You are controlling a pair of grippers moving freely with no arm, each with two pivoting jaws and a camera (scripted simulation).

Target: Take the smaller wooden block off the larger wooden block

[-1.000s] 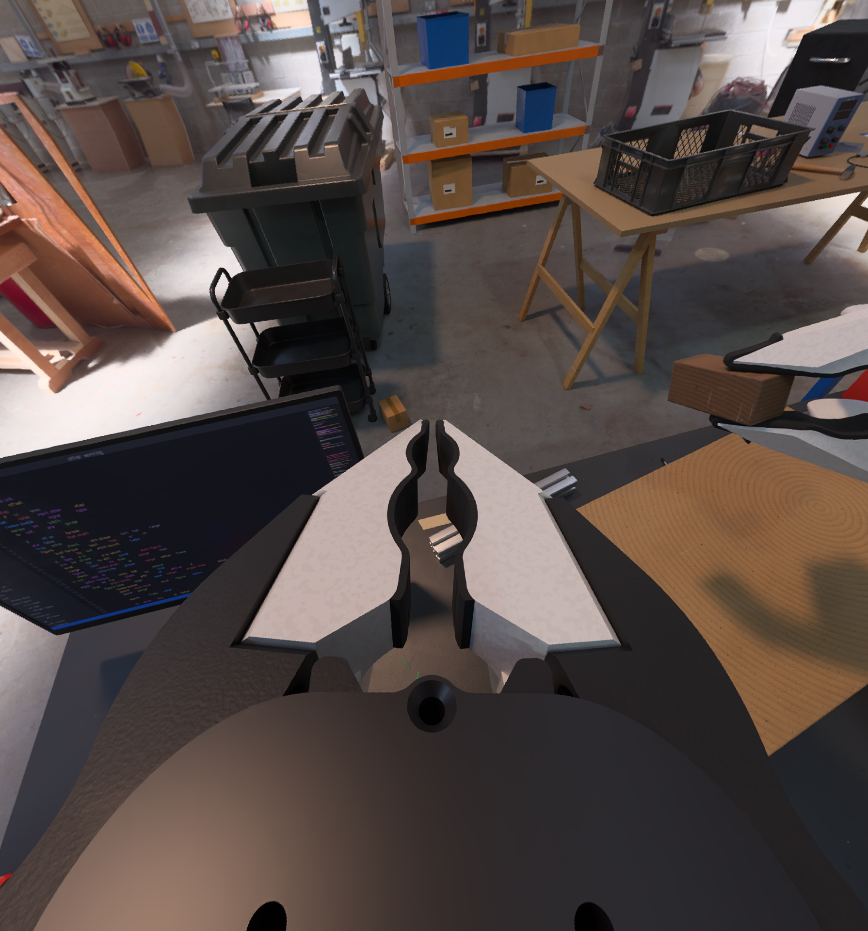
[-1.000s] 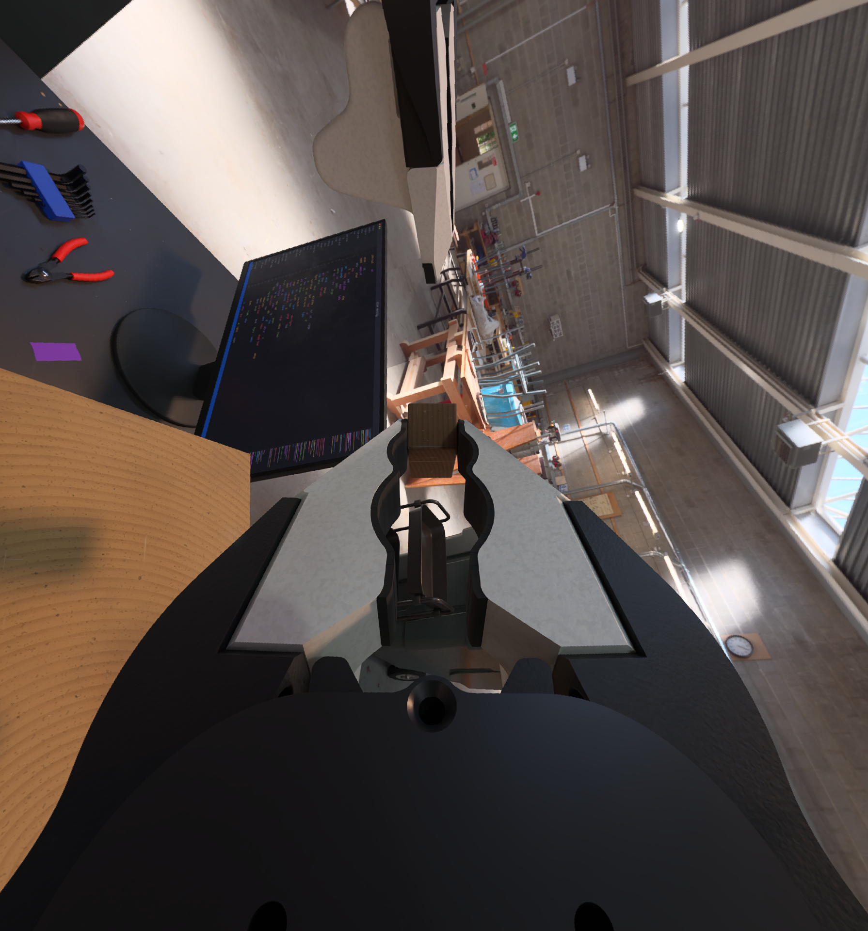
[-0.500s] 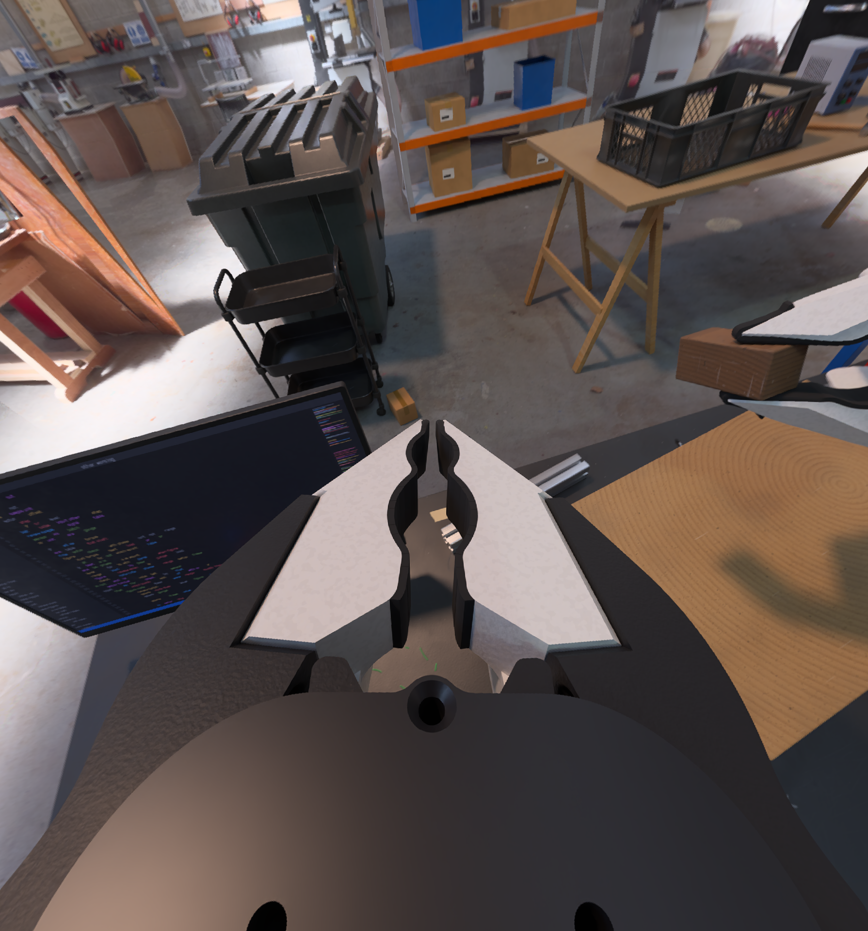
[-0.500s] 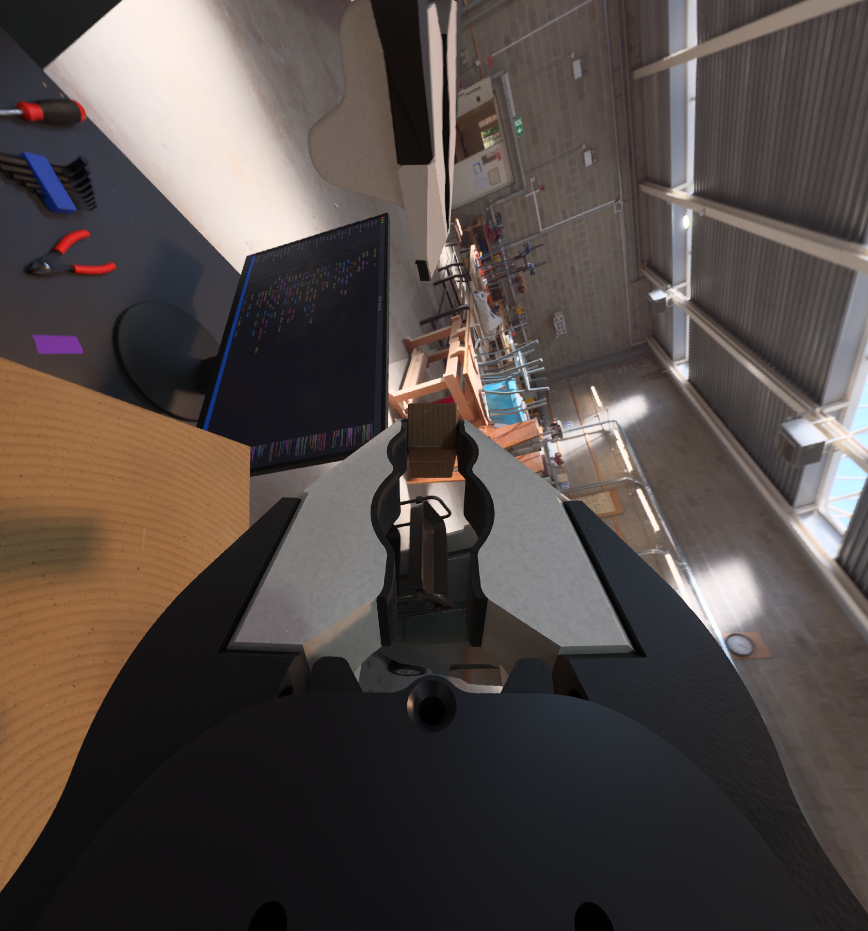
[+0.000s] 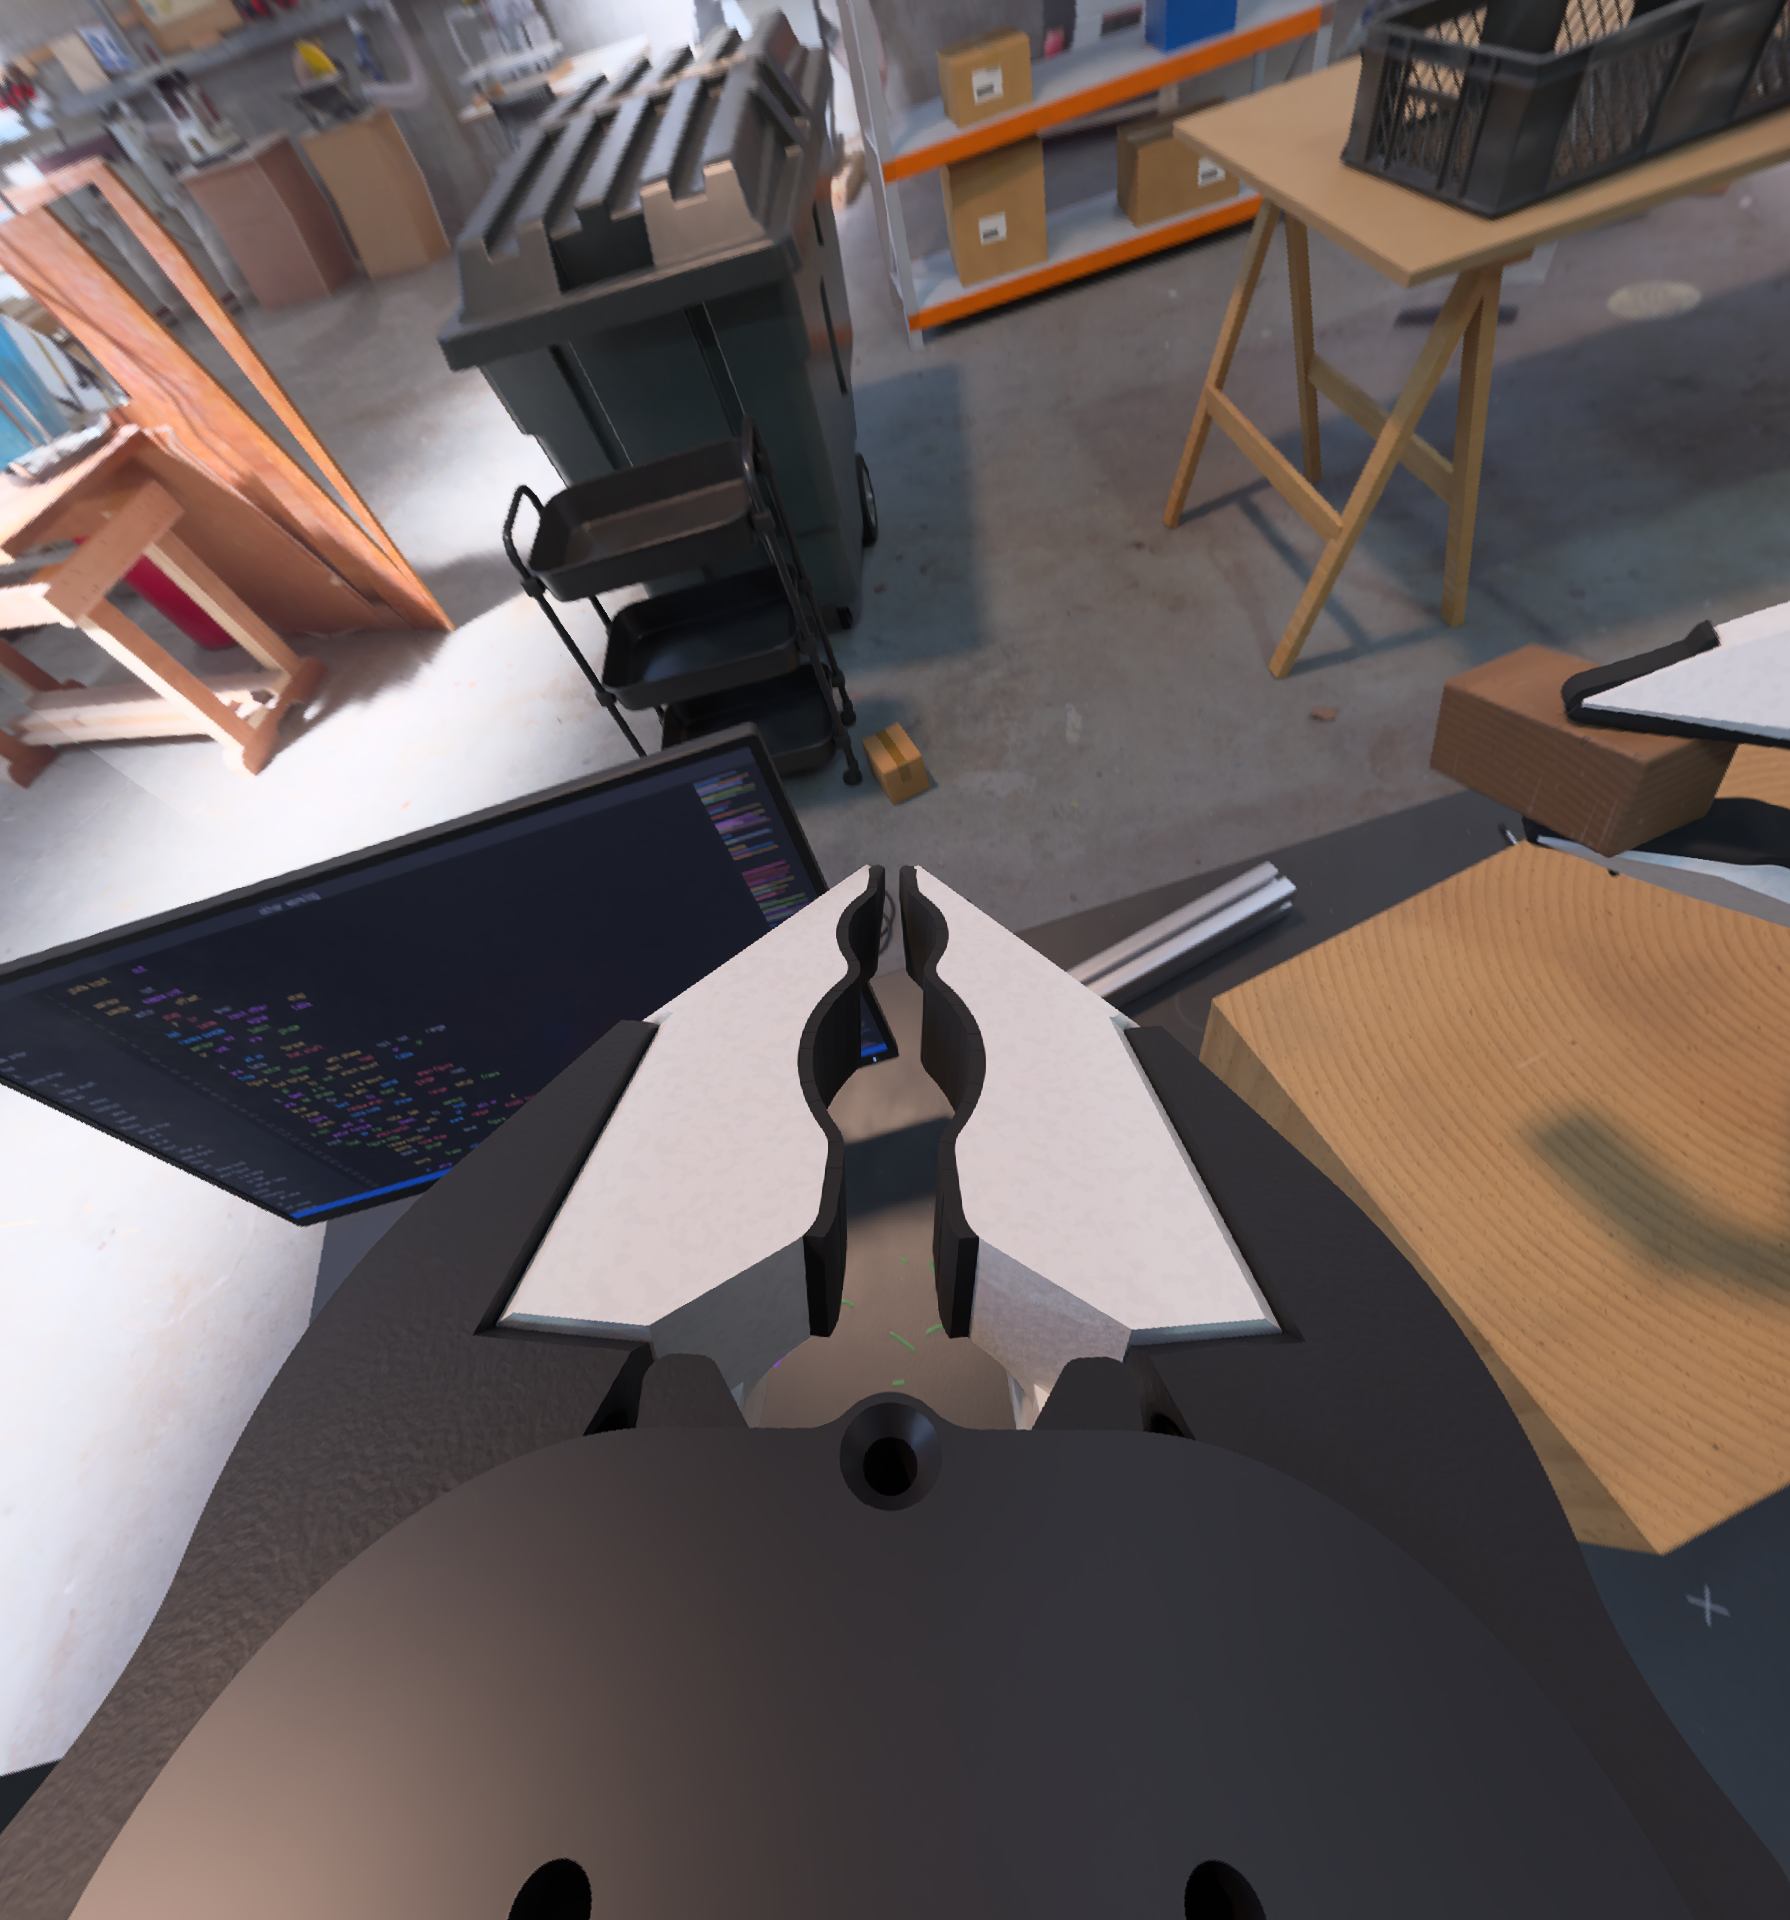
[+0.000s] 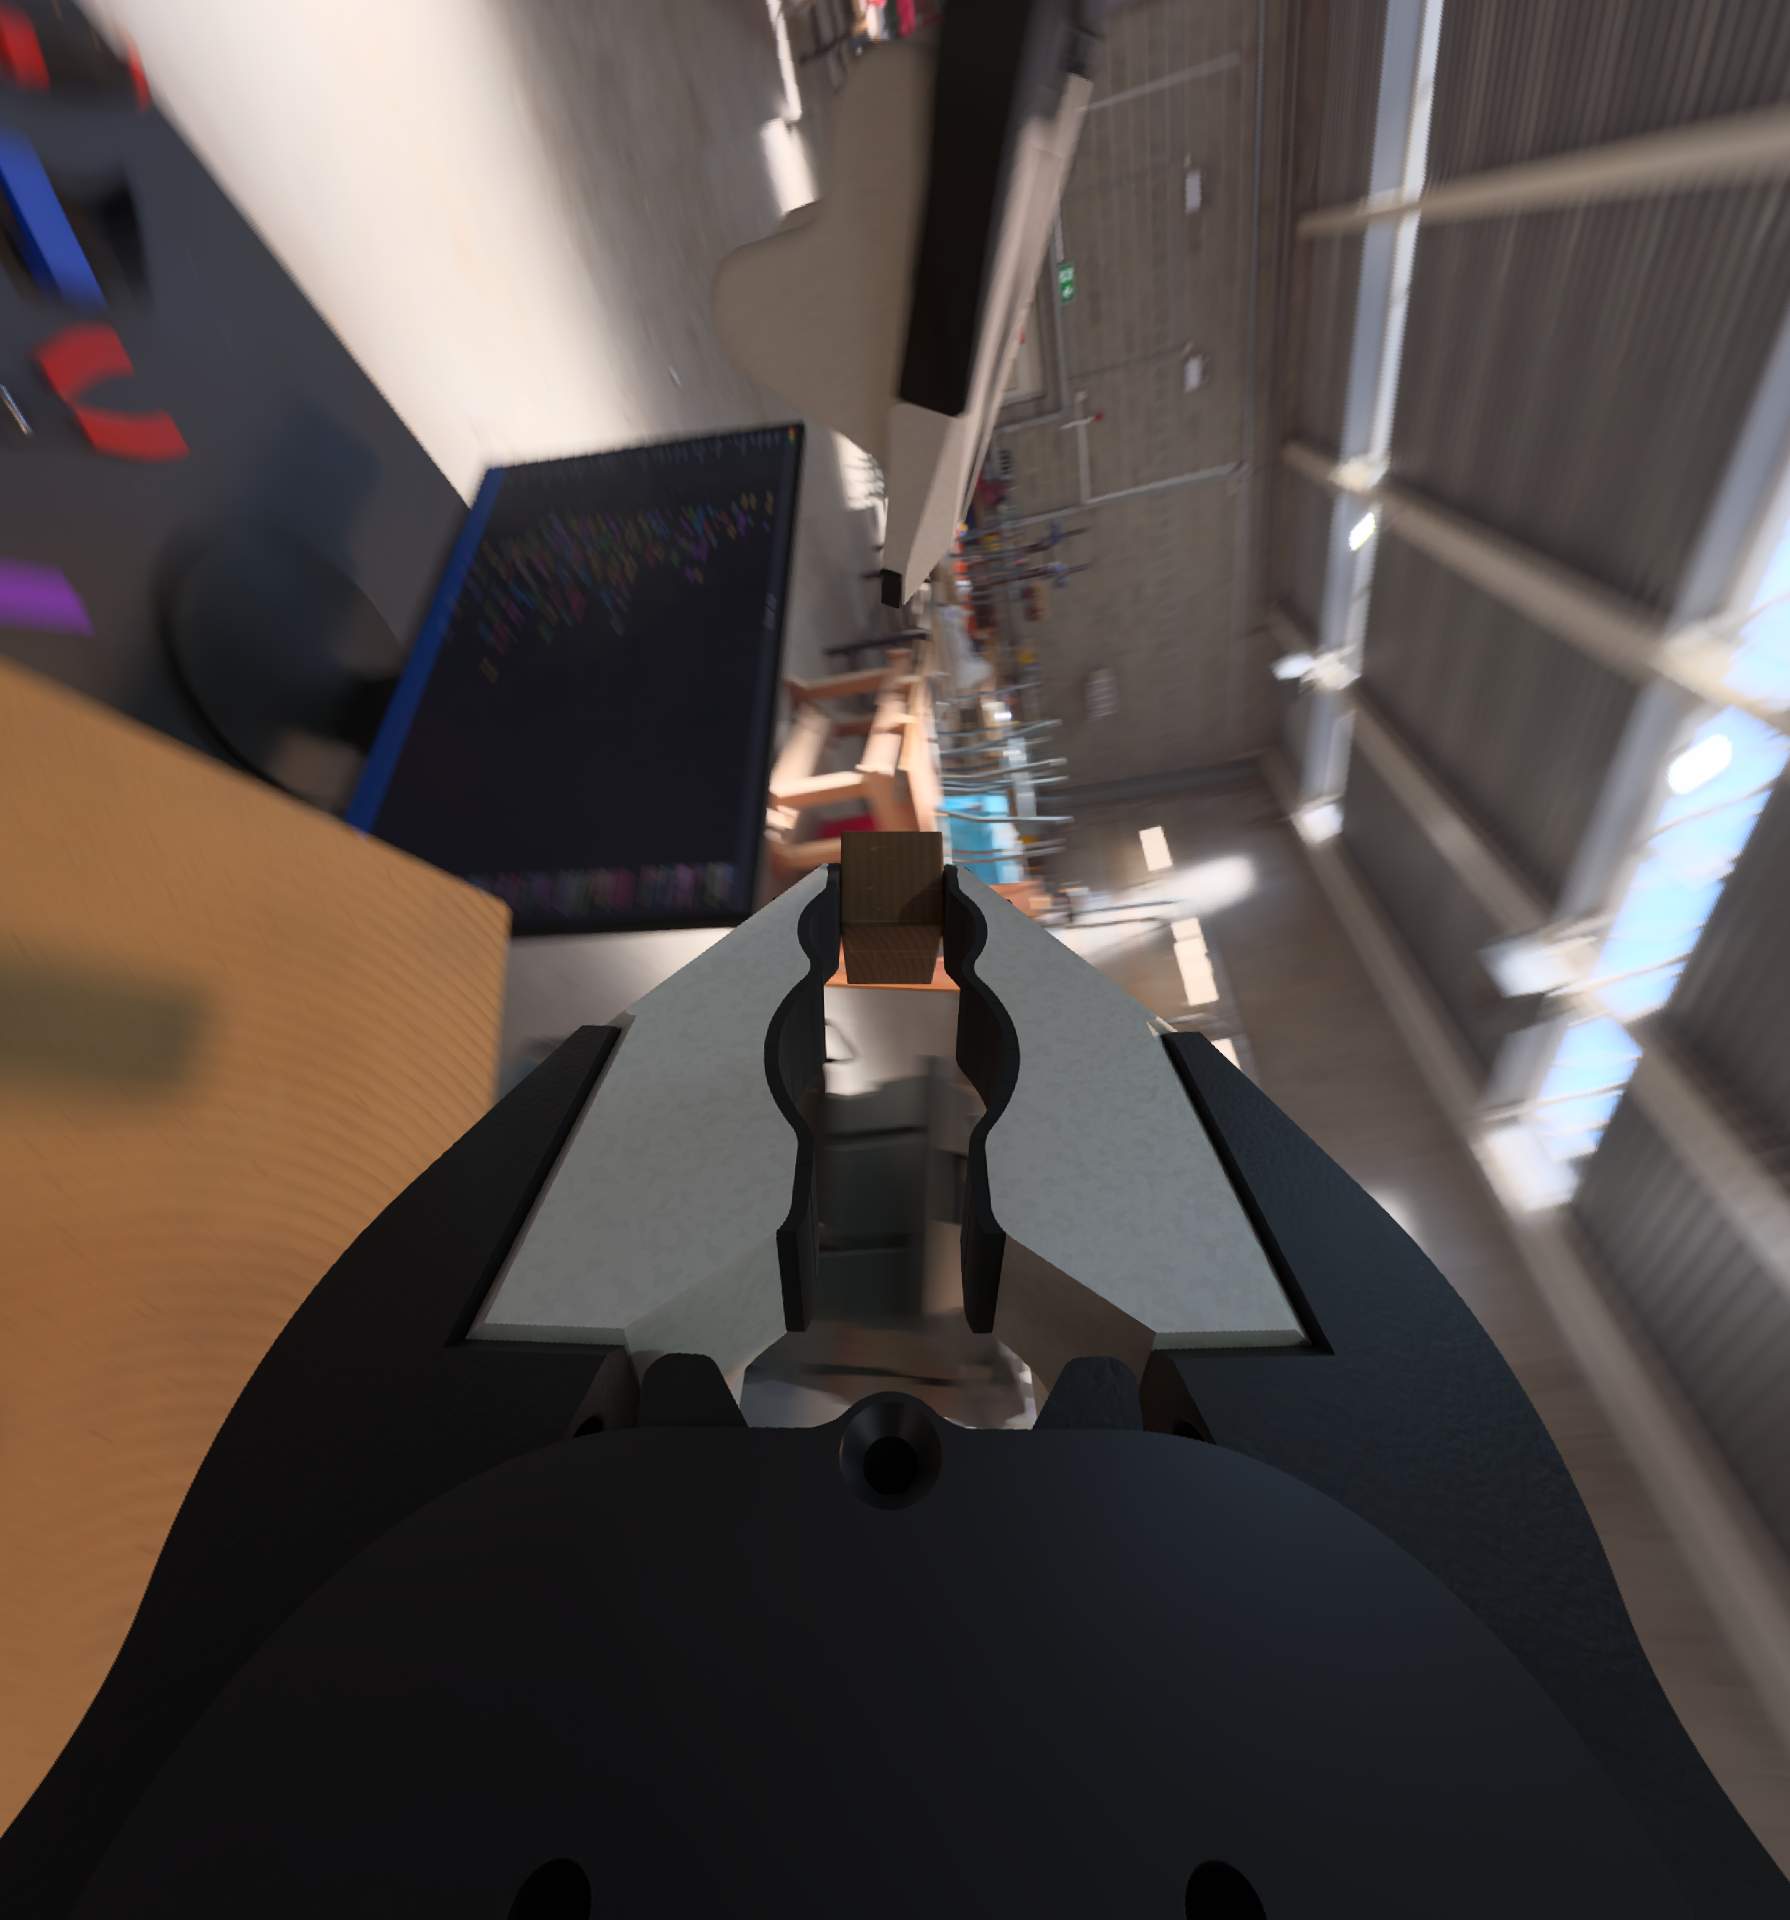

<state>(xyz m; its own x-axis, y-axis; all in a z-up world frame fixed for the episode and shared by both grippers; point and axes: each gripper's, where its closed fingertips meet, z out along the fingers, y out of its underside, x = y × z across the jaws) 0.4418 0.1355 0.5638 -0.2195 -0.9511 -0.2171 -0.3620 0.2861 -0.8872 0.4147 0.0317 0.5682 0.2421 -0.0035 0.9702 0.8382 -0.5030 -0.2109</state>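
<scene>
monitor: flat black screen [image 5: 382, 1049] with coloured text lines, on a round black base near the far-left edge of the dark counter [image 5: 1701, 1662]; in the right wrist view [image 6: 621, 686] it sits just past the big block's edge.
left gripper: black body, white fingers, [image 5: 892, 883]; fingers almost together, only a thin slit at the tips, nothing between them; hovers over the counter between monitor and big block.
rails: short silver aluminium profile pieces [image 5: 1182, 935] flat on the counter by its far edge, just right of the left gripper's tips.
larger block: wide light-tan wooden slab with ring grain [image 5: 1556, 1164], lying flat on the counter's right part; gripper shadow across its top; nothing resting on the visible part. Right wrist view shows it [image 6: 143, 1039] blurred at frame left.
smaller block: small brown wooden cuboid [image 5: 1566, 758], up in the air past the slab's far edge, not touching slab or counter.
right gripper: same build, [image 6: 892, 894]; fingers parted by the block's width and clamped on the smaller block [image 6: 889, 904] at the tips; in the left wrist view its white fingers [image 5: 1722, 686] sandwich the block from above and below.
tools: blue and red items and a purple patch [image 6: 18, 592] on the counter's far-left corner, too blurred to identify.
</scene>
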